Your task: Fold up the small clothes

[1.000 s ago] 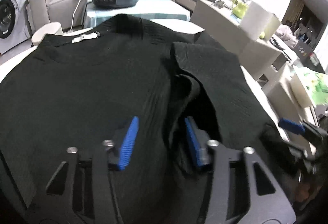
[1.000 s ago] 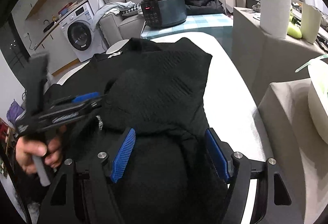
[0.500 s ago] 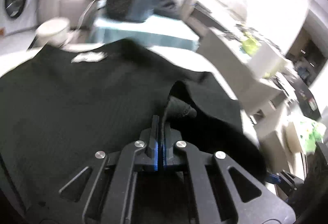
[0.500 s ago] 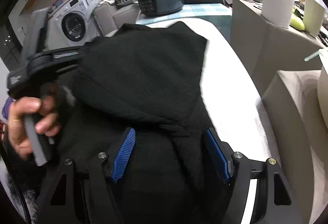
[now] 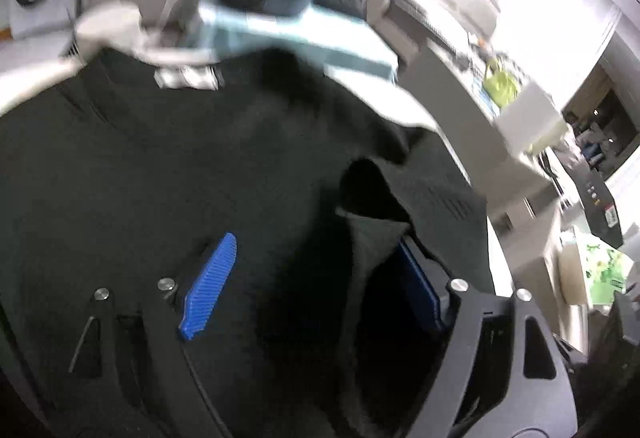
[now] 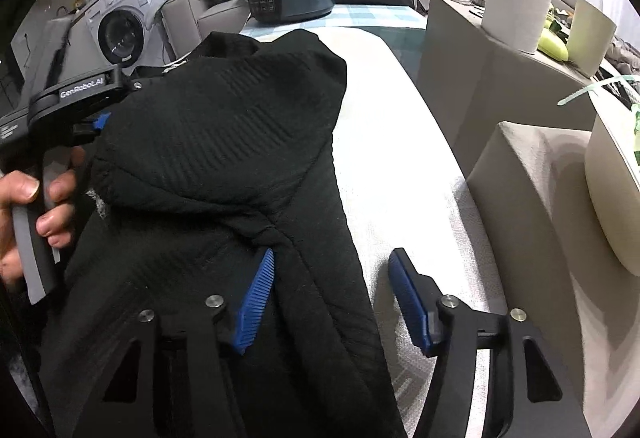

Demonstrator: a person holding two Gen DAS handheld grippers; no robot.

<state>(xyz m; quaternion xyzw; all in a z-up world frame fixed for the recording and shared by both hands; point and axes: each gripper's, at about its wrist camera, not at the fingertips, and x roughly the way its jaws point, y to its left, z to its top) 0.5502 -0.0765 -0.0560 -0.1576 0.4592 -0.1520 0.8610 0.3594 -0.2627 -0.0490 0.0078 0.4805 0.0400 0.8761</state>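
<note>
- Lying spread on the white padded desk (image 6: 408,157), the black ribbed garment (image 6: 224,141) has its right sleeve folded inward, so the shape is narrowed.
- The left claw (image 5: 316,278) is seen wide open, with a raised fold between its blue ridged pads, ungripped.
- The right claw (image 6: 332,302) is likewise open, straddling the sleeve edge.

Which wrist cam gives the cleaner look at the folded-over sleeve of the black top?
Right wrist: sharp, and the sleeve lies folded across the black top, its edge showing against the white surface. The left wrist view is motion-blurred and shows only a dark fold.
</note>
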